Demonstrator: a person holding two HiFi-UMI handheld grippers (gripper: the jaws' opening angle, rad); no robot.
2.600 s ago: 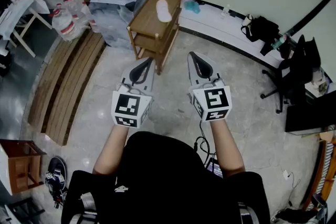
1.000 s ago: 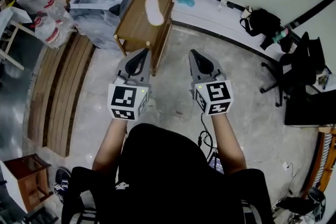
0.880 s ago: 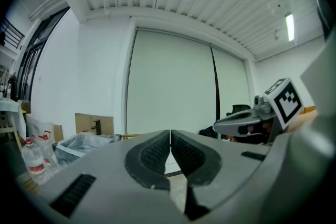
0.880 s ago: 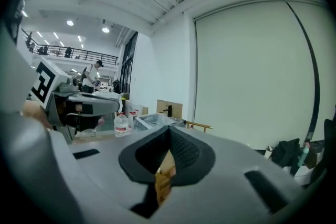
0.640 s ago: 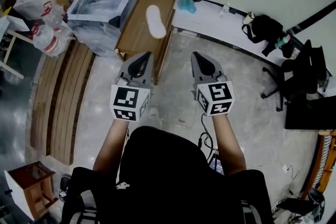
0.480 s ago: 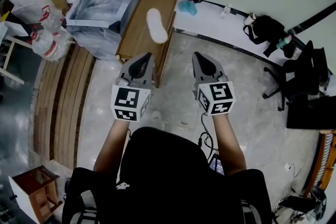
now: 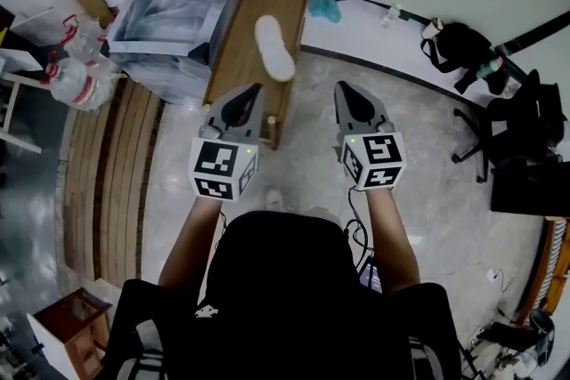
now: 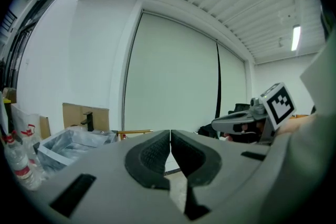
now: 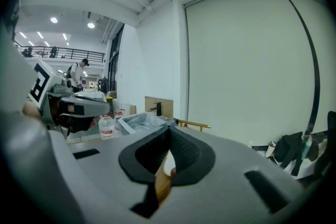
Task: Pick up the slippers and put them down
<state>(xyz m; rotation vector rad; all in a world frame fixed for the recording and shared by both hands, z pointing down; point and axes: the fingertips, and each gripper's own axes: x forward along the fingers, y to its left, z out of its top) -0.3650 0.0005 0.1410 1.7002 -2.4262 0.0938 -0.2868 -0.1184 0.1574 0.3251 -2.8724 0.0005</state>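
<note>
We hold left gripper (image 7: 251, 91) and right gripper (image 7: 344, 88) side by side, jaws of both pressed together, nothing between. Just ahead, one white slipper (image 7: 274, 47) lies on the wooden rack (image 7: 236, 58) top. Left of it, a bin (image 7: 165, 71) holds crumpled clear plastic (image 7: 174, 9).

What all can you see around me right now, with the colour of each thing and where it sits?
slipper: one, white, on top of the wooden rack
wooden rack: one, brown, ahead of the grippers
storage box: one, clear, left of the rack
planks: several, brown, on the floor at left
bag: one, black, by the wall at right
office chair: one, black, far right
left gripper: grey, shut, empty
right gripper: grey, shut, empty
</note>
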